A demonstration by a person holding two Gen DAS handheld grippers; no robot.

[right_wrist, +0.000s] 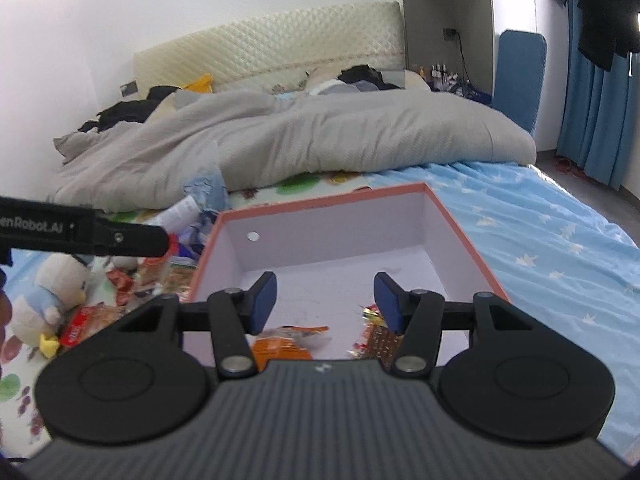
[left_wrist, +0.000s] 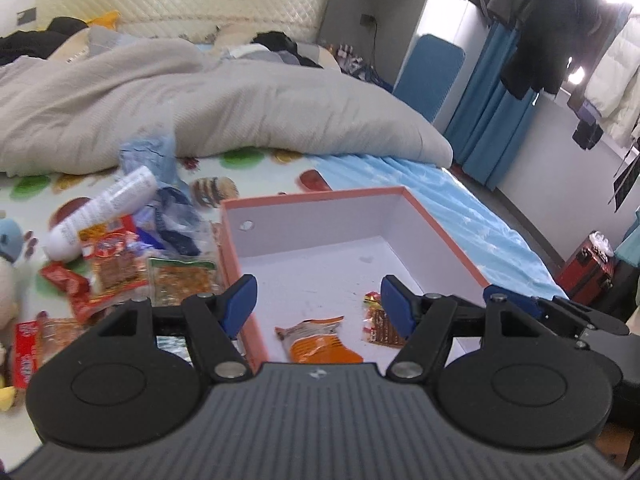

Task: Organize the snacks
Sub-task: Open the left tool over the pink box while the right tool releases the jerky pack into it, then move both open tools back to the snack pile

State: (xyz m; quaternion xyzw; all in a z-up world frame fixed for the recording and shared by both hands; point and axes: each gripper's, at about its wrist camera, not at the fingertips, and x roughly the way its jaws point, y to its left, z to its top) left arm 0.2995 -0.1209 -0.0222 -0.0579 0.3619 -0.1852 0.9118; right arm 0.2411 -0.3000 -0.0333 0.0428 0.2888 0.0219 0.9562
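Observation:
A pink-rimmed box (left_wrist: 312, 197) with a white inside lies open on the bed. In it are an orange packet (left_wrist: 320, 342) and a red and gold packet (left_wrist: 376, 330). My left gripper (left_wrist: 319, 300) hovers over the box's near left side, open, nothing between its blue pads. Part of the right gripper (left_wrist: 560, 312) shows at the box's right edge. In the right wrist view my right gripper (right_wrist: 326, 298) is open and empty above the same box (right_wrist: 320, 200), over the orange packet (right_wrist: 284, 344) and the red and gold packet (right_wrist: 374, 336). The left gripper's arm (right_wrist: 100, 236) crosses at the left.
A pile of loose snack packets (left_wrist: 120, 268) and a white bottle (left_wrist: 104, 208) lie left of the box on the patterned mat. A plush toy (right_wrist: 52, 300) sits further left. A grey duvet (left_wrist: 200, 100) is bunched behind. The blue sheet (right_wrist: 540, 248) stretches right to the bed's edge.

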